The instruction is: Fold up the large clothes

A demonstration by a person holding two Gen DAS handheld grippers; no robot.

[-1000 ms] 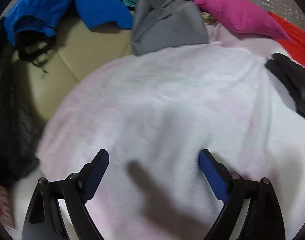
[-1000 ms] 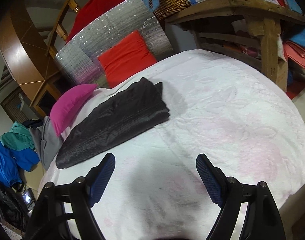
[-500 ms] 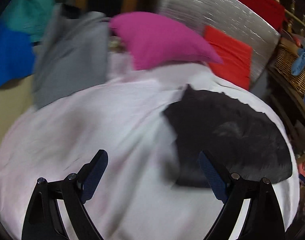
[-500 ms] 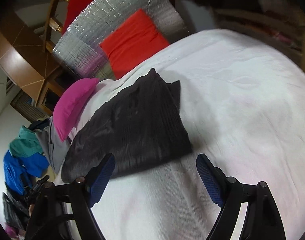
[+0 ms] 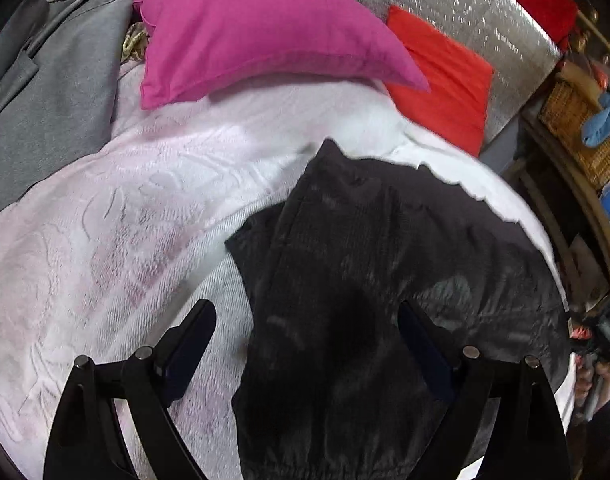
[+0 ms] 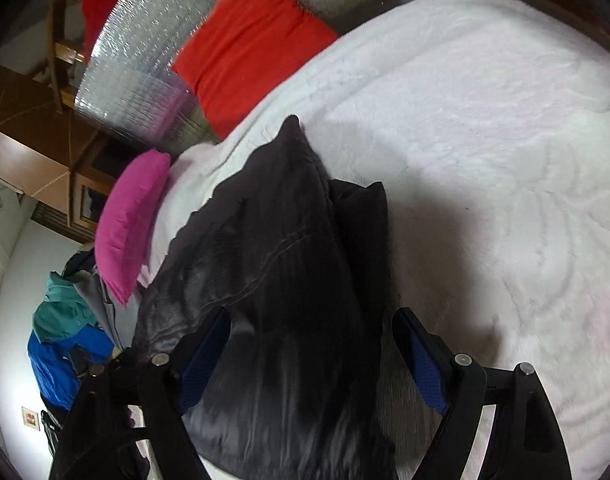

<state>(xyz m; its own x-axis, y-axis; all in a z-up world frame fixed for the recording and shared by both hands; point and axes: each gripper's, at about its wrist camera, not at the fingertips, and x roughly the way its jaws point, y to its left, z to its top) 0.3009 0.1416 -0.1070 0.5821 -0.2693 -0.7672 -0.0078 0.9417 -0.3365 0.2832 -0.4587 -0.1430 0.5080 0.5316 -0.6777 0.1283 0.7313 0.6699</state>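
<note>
We see a pink pillow (image 5: pixel 261 28) on the white blanket (image 5: pixel 117 216). Beside it we see a red cushion (image 6: pixel 245 44) against silver foil (image 5: pixel 457 8).

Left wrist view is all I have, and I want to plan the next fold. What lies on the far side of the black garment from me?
Observer: Bare white bedspread; beyond the black garment the right wrist view shows nothing lying on it.
Operator: Is the right gripper holding anything?
Observer: No, the right gripper is open, its jaws either side of the garment's near end.
Operator: Anything off the bed I can't see?
Observer: A blue jacket with a teal garment above it, past the pink pillow.
</note>
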